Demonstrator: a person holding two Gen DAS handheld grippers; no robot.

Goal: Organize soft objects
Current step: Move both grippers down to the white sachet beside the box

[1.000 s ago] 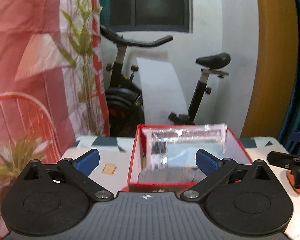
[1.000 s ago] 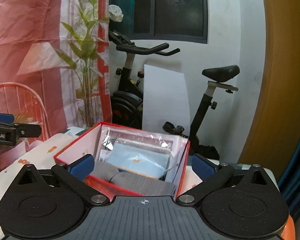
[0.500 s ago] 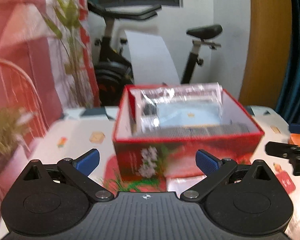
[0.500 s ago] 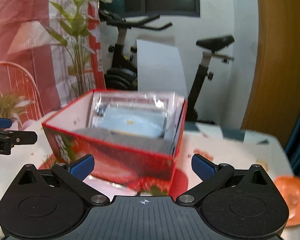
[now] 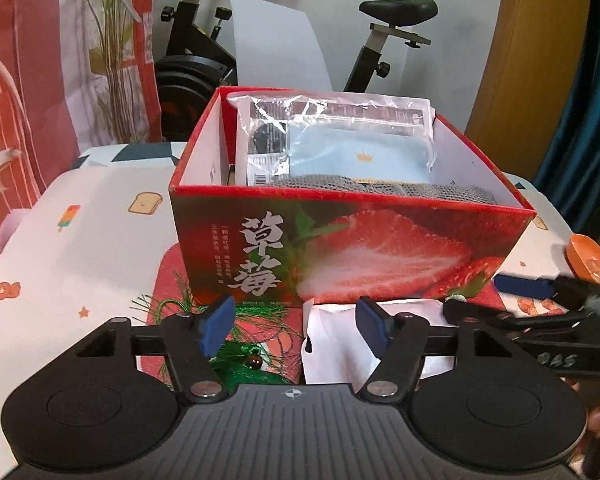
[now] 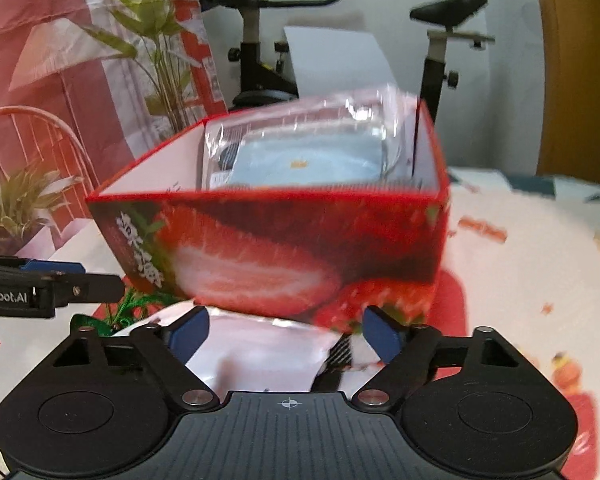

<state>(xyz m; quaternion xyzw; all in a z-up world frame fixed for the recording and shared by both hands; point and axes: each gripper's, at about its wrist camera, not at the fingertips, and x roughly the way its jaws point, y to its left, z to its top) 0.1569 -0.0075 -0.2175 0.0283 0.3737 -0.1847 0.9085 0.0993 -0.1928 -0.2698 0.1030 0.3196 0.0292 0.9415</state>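
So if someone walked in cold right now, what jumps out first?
The red strawberry box mid-table, with a clear-wrapped blue packet and grey knit fabric inside. In front of it lies a white package; the left gripper and right gripper are closing over it, not yet pressing.

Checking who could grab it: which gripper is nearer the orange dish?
Right. The right gripper sits just beside the orange dish; the left gripper is farther over, before the strawberry box.

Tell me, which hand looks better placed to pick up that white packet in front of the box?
Probably right. The white packet fills the space between the right gripper pads. The left gripper straddles only its left edge, with green tassel there too. Both jaws are closing.
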